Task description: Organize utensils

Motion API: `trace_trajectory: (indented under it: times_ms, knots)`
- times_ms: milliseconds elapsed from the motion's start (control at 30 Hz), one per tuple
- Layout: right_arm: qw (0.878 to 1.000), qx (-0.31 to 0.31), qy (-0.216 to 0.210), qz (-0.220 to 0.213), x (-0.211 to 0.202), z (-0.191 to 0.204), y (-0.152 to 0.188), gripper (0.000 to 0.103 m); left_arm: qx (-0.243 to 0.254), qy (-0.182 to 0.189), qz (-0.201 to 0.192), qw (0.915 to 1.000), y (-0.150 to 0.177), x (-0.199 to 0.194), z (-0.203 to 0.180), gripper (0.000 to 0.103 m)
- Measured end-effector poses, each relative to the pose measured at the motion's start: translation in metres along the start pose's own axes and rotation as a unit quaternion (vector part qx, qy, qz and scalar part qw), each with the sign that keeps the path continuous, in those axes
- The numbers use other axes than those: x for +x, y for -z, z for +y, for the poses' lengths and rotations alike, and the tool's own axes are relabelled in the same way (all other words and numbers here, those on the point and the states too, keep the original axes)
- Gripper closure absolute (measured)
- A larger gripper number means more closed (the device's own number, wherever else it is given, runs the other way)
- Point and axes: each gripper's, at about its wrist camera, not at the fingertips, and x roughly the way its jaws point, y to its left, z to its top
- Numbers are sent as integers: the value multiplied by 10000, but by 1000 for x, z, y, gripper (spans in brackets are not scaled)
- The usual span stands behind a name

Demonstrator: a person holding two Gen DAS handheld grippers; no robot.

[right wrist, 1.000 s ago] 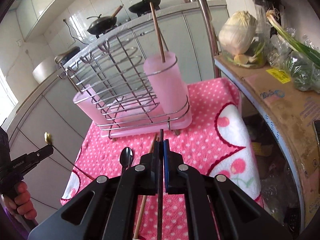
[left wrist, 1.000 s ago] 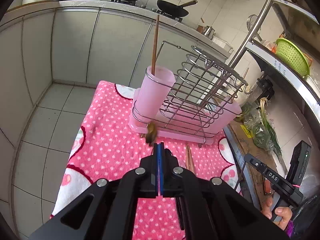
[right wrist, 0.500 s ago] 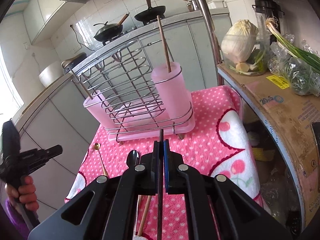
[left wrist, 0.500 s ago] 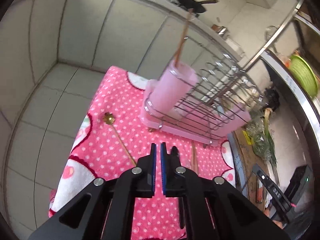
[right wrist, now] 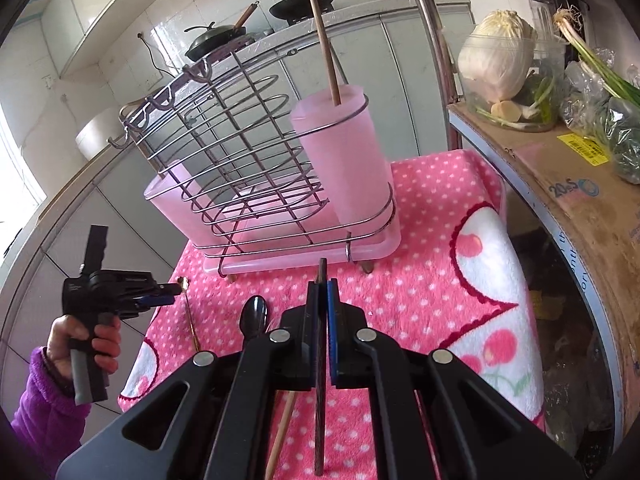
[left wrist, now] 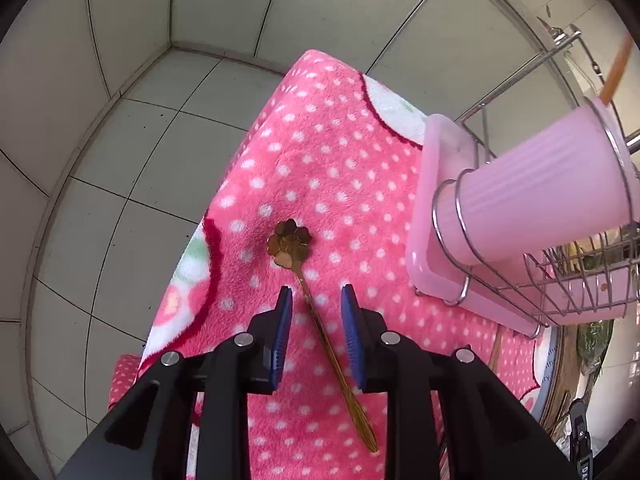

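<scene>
A gold spoon with a paw-shaped bowl (left wrist: pixel 289 243) lies on the pink dotted cloth (left wrist: pixel 340 152). My left gripper (left wrist: pixel 316 300) is open and hangs just above the spoon's handle, one finger on each side. My right gripper (right wrist: pixel 322 286) is shut on a dark chopstick (right wrist: pixel 320 400) and holds it in front of the wire rack (right wrist: pixel 240 152). The rack's pink cup (right wrist: pixel 344 160) holds one upright chopstick (right wrist: pixel 325 44). A black spoon (right wrist: pixel 255 316) and a light wooden chopstick (right wrist: pixel 282 436) lie on the cloth. The left gripper also shows in the right wrist view (right wrist: pixel 170 294).
The rack stands on a pink tray (left wrist: pixel 432 248) at the cloth's far side. A shelf (right wrist: pixel 560 184) with cabbage and greens runs along the right. A metal pole (right wrist: pixel 436 56) rises behind the rack. Tiled floor (left wrist: pixel 120 152) lies beyond the cloth's left edge.
My left gripper let go of the gold spoon, which now lies on the cloth, then opened wide and dropped low over its handle. My right gripper stayed shut on the dark chopstick.
</scene>
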Motion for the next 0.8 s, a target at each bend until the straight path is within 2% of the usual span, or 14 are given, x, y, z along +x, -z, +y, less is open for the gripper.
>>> trace_trajectory:
  times_ms: [233,267,300,433,500,600,800]
  knots:
    - [9999,-29,-131,40,9,-5,-5,98,75,-467,43,9989,-12,16,-10,83]
    - [9999,-23,-148,49,11,-6,-6,98,128,-568,17,9983,-12,17,-13,86]
    - [9998,-18,-165,58,12,-6,-6,98,214,-770,-43,9968,-11,19,-18,92]
    - [9998,19,-197,56,13,-8,-6,99,801,-1361,-247,9871,-2,24,-39,96]
    - [9998,26,-200,49,12,-9,-5,99,745,-1298,-258,9884,-2,22,-38,97]
    - [9998,2,-171,29,7,-9,-3,99,444,-929,-338,9941,-2,10,-28,102]
    - [9999,-7,-156,-54,-2,-6,-3,98,593,-428,-815,9940,15,-30,-27,103]
